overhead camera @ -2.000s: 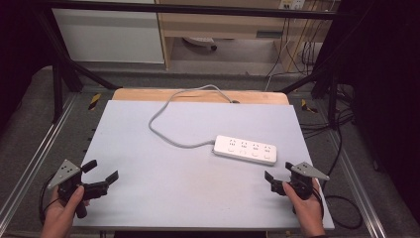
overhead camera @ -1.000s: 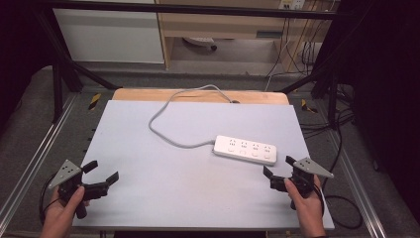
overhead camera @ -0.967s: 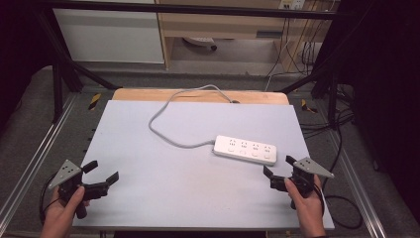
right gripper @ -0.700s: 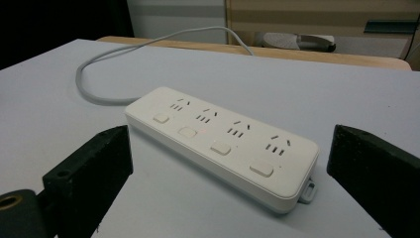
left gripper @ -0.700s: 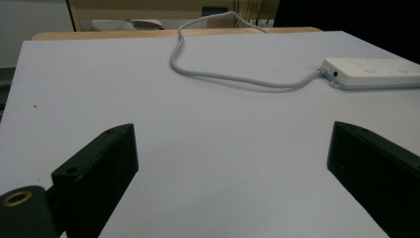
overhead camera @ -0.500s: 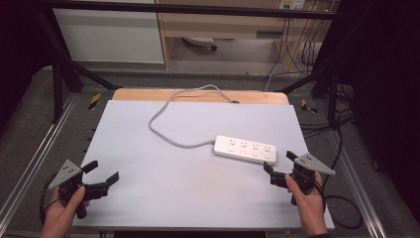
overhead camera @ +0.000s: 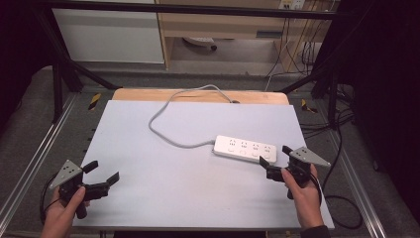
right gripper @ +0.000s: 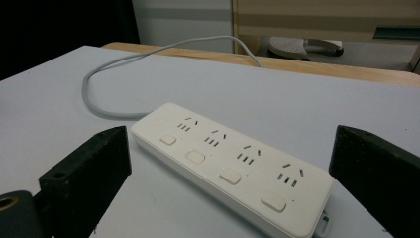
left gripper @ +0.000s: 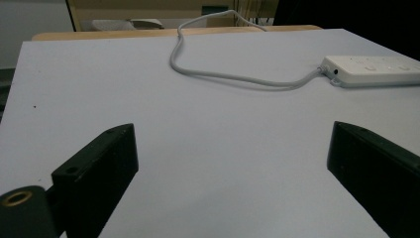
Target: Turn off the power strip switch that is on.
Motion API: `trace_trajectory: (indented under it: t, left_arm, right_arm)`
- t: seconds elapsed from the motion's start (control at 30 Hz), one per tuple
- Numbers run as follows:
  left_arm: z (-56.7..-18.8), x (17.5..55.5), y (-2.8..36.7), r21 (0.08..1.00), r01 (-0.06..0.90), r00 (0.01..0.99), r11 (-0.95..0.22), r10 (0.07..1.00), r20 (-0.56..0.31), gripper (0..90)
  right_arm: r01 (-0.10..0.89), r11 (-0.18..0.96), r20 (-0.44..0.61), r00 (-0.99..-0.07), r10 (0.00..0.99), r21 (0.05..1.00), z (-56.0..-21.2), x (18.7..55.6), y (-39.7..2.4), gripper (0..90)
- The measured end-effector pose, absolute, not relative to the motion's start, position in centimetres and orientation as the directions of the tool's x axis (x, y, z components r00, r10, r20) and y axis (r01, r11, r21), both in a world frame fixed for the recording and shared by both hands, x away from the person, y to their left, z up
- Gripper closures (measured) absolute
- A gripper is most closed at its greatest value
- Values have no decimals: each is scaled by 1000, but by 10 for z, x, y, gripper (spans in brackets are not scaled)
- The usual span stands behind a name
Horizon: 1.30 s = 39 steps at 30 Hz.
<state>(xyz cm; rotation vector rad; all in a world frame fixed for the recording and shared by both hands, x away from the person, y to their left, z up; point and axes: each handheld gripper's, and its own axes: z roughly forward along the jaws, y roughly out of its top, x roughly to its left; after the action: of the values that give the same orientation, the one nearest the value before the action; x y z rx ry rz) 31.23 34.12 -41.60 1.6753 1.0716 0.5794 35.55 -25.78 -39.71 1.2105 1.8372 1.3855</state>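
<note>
**Right gripper lines up on the power strip**

From the high view: the white power strip (overhead camera: 244, 149) lies flat on the right half of the grey worktop (overhead camera: 148, 198), its cable (overhead camera: 171, 111) looping off toward the far wooden edge. The right gripper (overhead camera: 272, 159) sits just beside the strip's near right end, fingers spread apart and holding nothing, not touching it as far as this angle tells. Way over at the near left corner, the left gripper (overhead camera: 105, 172) hovers well apart from everything, fingers wide too, empty.

Over to the left gripper view: bare worktop between its two black fingers (left gripper: 96, 166), parted wide, with the power strip (left gripper: 371, 69) far off to the right and the cable (left gripper: 233, 77) curling across the middle distance.

Now the right gripper view, and here's the action: the power strip (right gripper: 233, 163) lies slantwise between the spread fingers (right gripper: 86, 173), four sockets and four switch buttons (right gripper: 273, 202) facing up, the nearest button closest to the camera.

My read: this is the approach step, nothing grasped or pressed yet. The next move looks like the right gripper's, easing forward and down, either to straddle the strip's body squarely before closing, or to bring one fingertip over a button. Which, I can't tell.
</note>
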Motion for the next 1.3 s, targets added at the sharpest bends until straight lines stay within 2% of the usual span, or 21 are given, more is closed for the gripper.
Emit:
trace_trajectory:
  t: [0.7,1.3]
  left_arm:
    - [-416,313,342,923,374,488,-86,865,-117,56]
    - [-416,313,342,923,374,487,-87,866,-116,56]
  right_arm:
    - [312,62,95,-465,880,948,-382,380,-247,43]
    - [313,81,87,-489,868,946,-383,400,-223,40]
